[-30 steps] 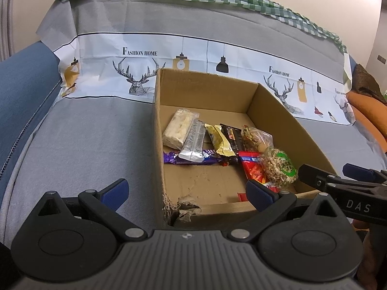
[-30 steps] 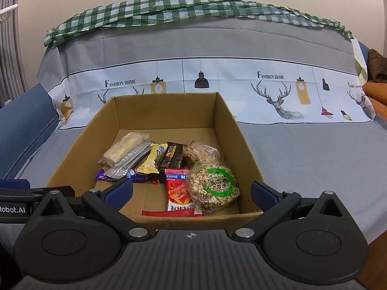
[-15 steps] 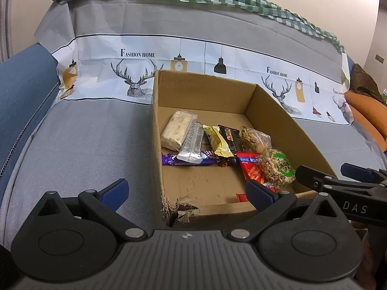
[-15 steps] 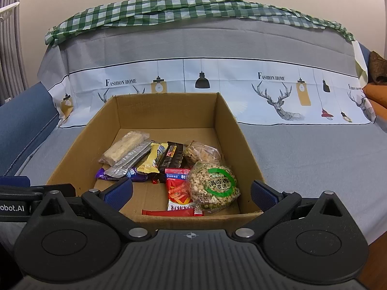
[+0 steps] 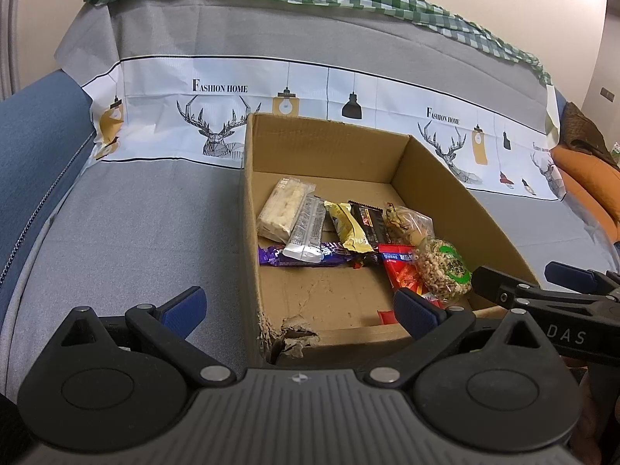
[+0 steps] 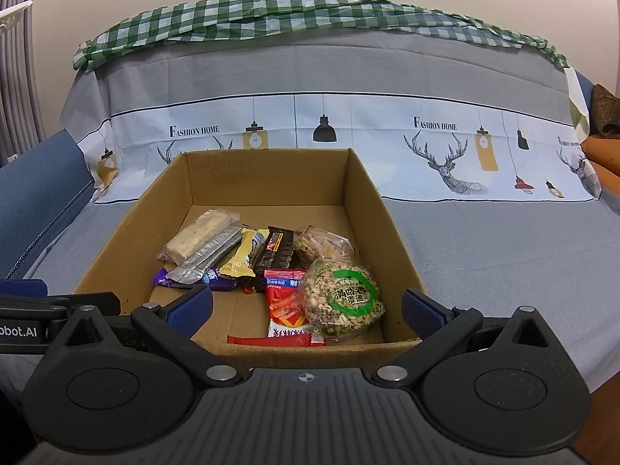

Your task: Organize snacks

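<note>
**Right-wrist view: both grippers released at the box's near wall, snacks all inside**

Right-wrist view centres on the sofa (image 6: 484,240), draped in a grey printed cover, with the cardboard box (image 6: 364,193) sitting on the seat. Every snack in sight already lies in the box, so I judge the gathering done and the step in hand to be either tidying the pile or finishing; nothing is held. The right gripper (image 6: 306,312) hovers at the near wall, jaws spread and empty; the left gripper (image 5: 296,308) does likewise at the torn near-left corner (image 5: 288,339), also released.

Largest of the snacks, the round puffed-grain cake (image 6: 343,298) with a green label sits at 5 o'clock in the box, overlapping the red packet (image 6: 285,302). At 10 o'clock lies the pale wafer bar (image 6: 197,234), the silver bar (image 6: 209,257) touching it, then the yellow bar (image 6: 244,257) and dark bar (image 6: 277,252). A purple bar (image 6: 217,283) lies under them; a clear bag of biscuits (image 6: 321,242) sits at 2 o'clock.

A next move, if sorting, calls for a descent over the near wall onto one wrapper; thin foil edges will likely slip. Bare box floor lies at 12 and 7 o'clock. Seat at 9 and 3 o'clock is open.
</note>
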A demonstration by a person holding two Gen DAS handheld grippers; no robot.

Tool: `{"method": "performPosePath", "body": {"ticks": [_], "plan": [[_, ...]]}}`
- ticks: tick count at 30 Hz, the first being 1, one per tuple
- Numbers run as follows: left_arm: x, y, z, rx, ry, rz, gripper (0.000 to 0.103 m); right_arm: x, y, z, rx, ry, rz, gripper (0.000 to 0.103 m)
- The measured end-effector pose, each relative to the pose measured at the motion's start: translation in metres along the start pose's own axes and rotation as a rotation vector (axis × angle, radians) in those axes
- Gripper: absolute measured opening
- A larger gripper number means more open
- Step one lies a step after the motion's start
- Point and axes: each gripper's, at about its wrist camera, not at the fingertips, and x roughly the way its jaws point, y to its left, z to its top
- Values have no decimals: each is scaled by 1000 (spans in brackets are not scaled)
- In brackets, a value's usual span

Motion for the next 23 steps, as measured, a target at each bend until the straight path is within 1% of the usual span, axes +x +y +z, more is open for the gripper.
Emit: {"method": "performPosePath", "body": {"ticks": [17,20,23], "plan": [[-1,2,0,12,-8,-11,103,0,0,0,-2,1,-1,102],[-4,0,-2,25,-24,-15,103,-4,0,3,-1,-8,4,102],[-7,-2,-4,60,-46,-15,103,-5,-1,4,-21,-16,1,102]]}}
